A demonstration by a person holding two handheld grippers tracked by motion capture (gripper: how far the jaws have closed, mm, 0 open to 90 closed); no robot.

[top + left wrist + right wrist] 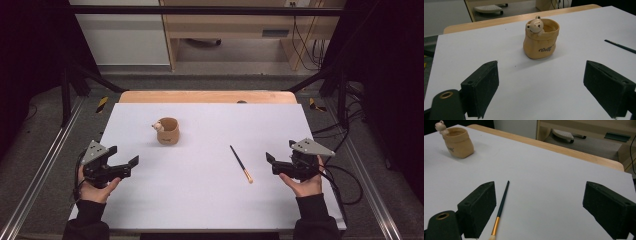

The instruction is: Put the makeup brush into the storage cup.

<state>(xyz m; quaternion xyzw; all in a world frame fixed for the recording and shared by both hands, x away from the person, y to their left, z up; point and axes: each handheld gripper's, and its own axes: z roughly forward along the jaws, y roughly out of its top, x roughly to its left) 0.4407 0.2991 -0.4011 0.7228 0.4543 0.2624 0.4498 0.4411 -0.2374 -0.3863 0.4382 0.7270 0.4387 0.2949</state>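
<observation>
- The brush (241,163) lay untouched on the surface (210,195), centre-right; the cup (168,131) stood empty, upper left.
- Both hand-held grippers, left (123,160) and right (271,164), had jaws apart, holding nothing; all work remained.

Table (210,195) was a wooden top with a white sheet (280,125) over most of it. Sitting on it: a tan pouch-shaped cup (168,132) with a little bear on the rim, far left of middle, and a paintbrush (241,163) lying flat, nearer and to the right.
</observation>
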